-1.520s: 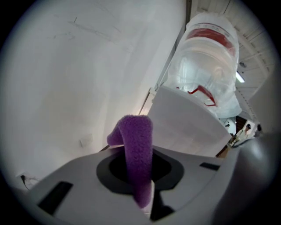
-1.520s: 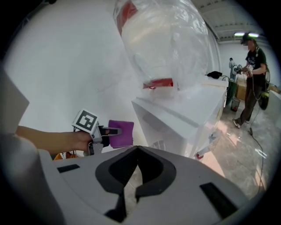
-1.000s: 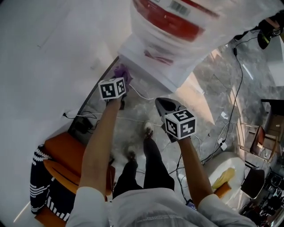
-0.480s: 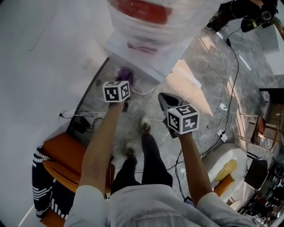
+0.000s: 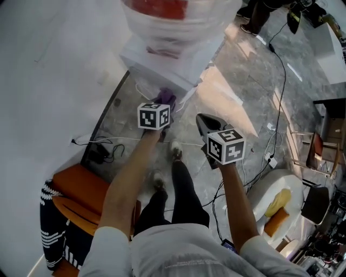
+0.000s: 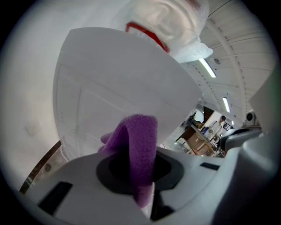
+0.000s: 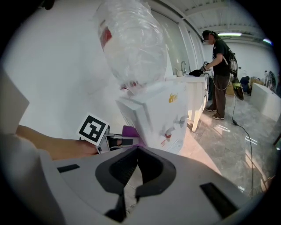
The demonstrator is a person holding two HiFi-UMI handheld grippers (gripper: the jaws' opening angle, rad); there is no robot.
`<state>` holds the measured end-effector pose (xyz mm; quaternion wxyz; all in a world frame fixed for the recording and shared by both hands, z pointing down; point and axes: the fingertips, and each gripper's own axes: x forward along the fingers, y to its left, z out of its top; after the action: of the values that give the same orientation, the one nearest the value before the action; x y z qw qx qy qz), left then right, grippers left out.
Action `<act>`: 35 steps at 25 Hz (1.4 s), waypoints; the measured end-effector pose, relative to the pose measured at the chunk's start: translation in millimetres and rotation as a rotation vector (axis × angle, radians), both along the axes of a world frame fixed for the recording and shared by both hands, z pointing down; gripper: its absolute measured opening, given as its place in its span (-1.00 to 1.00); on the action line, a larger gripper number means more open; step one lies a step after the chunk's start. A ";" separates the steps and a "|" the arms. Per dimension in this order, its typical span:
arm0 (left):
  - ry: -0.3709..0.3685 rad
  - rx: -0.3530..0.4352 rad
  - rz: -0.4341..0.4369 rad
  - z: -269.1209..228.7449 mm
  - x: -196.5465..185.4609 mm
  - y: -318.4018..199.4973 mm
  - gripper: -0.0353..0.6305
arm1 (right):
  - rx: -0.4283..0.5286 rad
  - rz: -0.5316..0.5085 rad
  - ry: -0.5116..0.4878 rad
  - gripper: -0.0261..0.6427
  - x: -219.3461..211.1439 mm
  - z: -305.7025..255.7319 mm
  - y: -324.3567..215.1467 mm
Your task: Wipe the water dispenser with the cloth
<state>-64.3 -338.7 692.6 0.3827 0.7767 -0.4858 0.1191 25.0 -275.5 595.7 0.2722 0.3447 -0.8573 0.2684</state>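
Note:
The white water dispenser [image 5: 162,57] stands against the wall with a plastic-wrapped bottle [image 5: 173,16] on top. My left gripper [image 5: 162,105] is shut on a purple cloth [image 5: 166,97], which lies against the dispenser's lower side panel. In the left gripper view the cloth [image 6: 141,145] sticks up folded between the jaws of the left gripper [image 6: 139,169], with the white panel [image 6: 118,83] close ahead. The right gripper view shows the cloth [image 7: 130,131] at the dispenser's [image 7: 156,112] side. My right gripper [image 5: 207,125] hangs shut and empty to the right; its jaws [image 7: 137,154] meet.
An orange chair [image 5: 81,189] with striped fabric stands at the lower left, and cables [image 5: 102,146] trail along the wall. More cables and a power strip [image 5: 268,158] lie on the marble floor at right. A person [image 7: 219,74] stands at a counter beyond the dispenser.
My left gripper has carried the cloth rightward along the dispenser's side, toward its front corner. The right gripper has hardly moved. The head view has shifted, so the dispenser sits higher in frame.

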 end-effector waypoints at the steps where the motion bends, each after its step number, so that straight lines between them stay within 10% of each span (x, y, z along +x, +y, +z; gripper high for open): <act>1: -0.001 0.013 0.033 -2.8 9.4 4.2 -0.75 | 0.005 0.002 -0.003 -0.88 3.2 -1.7 3.0; 11: -0.007 0.020 0.064 1.6 21.8 28.5 -0.75 | -0.008 0.018 0.036 -0.88 14.4 5.3 19.3; 20: -0.103 -0.094 -0.119 35.2 -74.8 46.6 -0.75 | -0.054 -0.024 -0.008 -0.88 -21.6 19.1 6.0; 35: -0.167 -0.053 -0.320 136.6 -196.4 -21.8 -0.75 | -0.124 0.030 -0.043 -0.88 -53.9 131.4 -30.6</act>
<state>-260.7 -360.5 829.3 0.3753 0.6665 -0.6302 0.1334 -28.9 -306.1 727.2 0.2706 0.3345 -0.8394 0.3321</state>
